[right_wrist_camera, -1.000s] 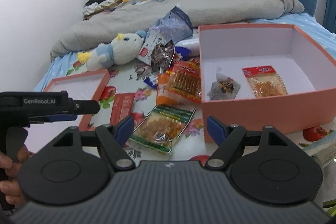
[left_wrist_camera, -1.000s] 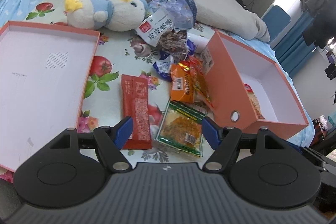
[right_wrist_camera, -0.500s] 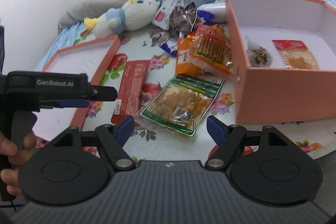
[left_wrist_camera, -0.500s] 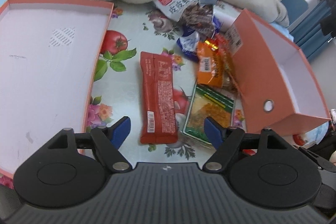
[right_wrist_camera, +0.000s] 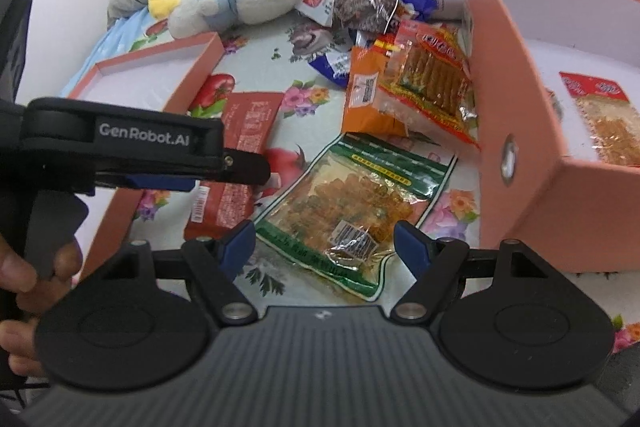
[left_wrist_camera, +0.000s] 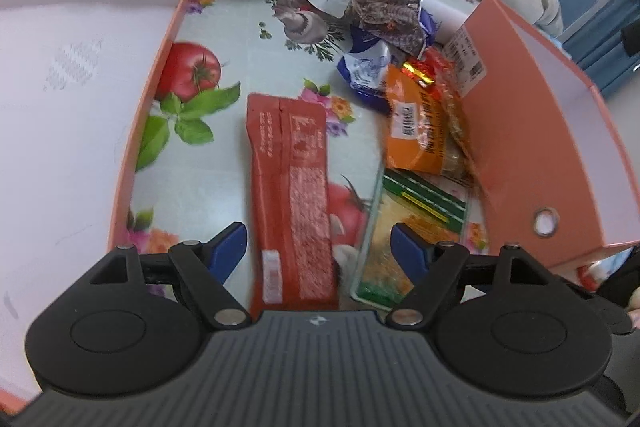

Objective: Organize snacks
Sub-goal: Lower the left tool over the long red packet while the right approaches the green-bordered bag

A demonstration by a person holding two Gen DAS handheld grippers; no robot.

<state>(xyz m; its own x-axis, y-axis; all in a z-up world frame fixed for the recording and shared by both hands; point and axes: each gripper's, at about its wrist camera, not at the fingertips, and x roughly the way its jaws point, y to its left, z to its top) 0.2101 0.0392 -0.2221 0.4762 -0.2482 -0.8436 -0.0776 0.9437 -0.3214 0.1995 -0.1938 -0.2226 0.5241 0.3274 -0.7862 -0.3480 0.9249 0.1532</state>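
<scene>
A: Jaws on the left gripper (left_wrist_camera: 318, 247) and right gripper (right_wrist_camera: 324, 241)?

B: Both wide, empty. Box lid (left_wrist_camera: 60, 99) left; red packet (left_wrist_camera: 290, 195) between the left's; green packet (right_wrist_camera: 352, 203) between the right's.

A: Right?

B: Orange packet (left_wrist_camera: 420, 131) leaning on the box (right_wrist_camera: 516, 107).

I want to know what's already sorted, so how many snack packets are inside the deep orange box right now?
1 is visible for certain: a red-topped packet on the floor of the orange box, by its right side. The near wall hides part of the floor, so more may be there.
</scene>
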